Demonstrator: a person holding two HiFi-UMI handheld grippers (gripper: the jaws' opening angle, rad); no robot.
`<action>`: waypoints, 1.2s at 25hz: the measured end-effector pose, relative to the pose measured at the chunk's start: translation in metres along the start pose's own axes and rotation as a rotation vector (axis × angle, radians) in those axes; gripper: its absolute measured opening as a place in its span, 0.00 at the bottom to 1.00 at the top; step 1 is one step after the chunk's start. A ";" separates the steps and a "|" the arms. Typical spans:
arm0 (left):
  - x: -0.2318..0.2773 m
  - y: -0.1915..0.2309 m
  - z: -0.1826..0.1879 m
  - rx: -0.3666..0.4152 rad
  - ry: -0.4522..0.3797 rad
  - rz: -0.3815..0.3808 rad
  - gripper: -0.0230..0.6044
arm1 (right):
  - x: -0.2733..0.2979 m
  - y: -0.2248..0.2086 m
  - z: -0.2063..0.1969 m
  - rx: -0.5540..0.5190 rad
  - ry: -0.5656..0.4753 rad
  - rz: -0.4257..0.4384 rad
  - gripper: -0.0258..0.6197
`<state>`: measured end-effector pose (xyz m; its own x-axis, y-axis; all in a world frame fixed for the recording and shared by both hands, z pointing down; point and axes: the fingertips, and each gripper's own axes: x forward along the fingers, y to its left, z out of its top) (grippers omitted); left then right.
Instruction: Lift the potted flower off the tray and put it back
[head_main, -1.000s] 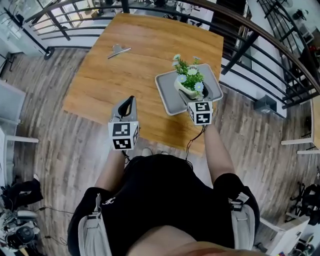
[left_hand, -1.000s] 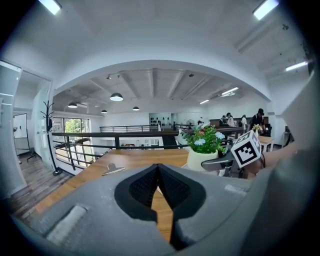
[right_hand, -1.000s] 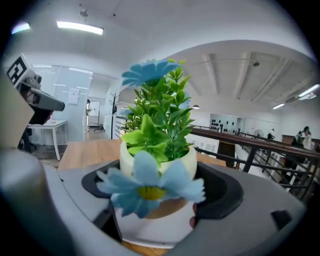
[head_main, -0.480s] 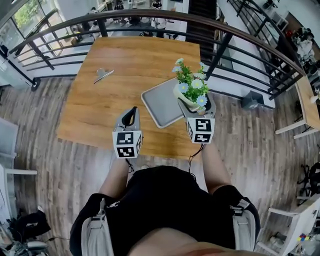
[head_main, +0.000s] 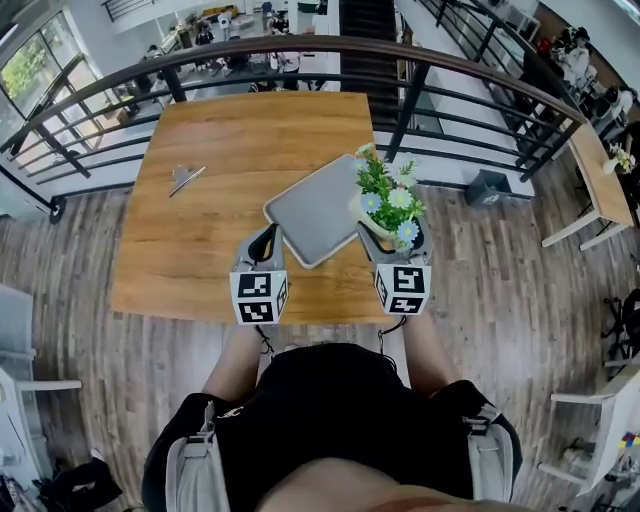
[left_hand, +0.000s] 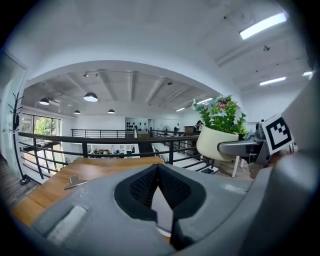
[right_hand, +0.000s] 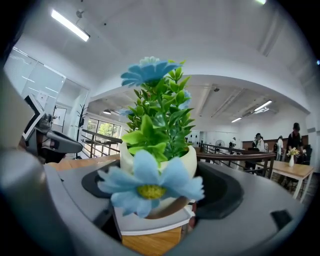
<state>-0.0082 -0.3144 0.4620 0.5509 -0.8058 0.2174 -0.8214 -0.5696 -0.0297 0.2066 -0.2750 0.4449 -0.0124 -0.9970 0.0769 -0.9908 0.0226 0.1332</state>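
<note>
Right gripper (head_main: 394, 240) clamped on the potted flower (right_hand: 160, 150): cream pot wedged between both jaws, pads against its sides, green stems and blue blooms standing upright above them, one blue bloom hanging forward over the near side of the pot. Pot raised in the air, clear of the grey tray (head_main: 315, 205); in the head view just right of the tray's right edge, over the near right part of the wooden table (head_main: 220, 240). A pale tray edge and a strip of wood visible under the pot in the right gripper view. Left gripper (head_main: 264, 240) with jaws pressed together at the tips, nothing pinched between them; tips at the tray's near left edge, light grey tray surface showing through the gap behind the tips, contact with the tray unclear. Tray bare, lying skewed on the table. Small metal object (head_main: 186, 179) lying far left on the table, well apart from tray and both grippers. Dark railing (head_main: 300, 45) curving around the far side of the table.
</note>
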 end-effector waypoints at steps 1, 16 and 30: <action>0.001 -0.003 0.001 0.003 0.001 -0.007 0.06 | -0.002 -0.002 0.000 0.000 0.001 -0.004 0.77; -0.006 -0.002 -0.003 0.009 0.005 0.007 0.06 | -0.001 0.000 -0.002 0.015 -0.019 -0.006 0.77; -0.030 0.027 -0.014 -0.016 0.024 0.103 0.06 | 0.018 0.021 -0.005 0.022 -0.016 0.038 0.77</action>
<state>-0.0492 -0.3034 0.4686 0.4599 -0.8557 0.2370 -0.8758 -0.4812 -0.0378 0.1866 -0.2925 0.4543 -0.0518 -0.9965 0.0659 -0.9924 0.0587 0.1084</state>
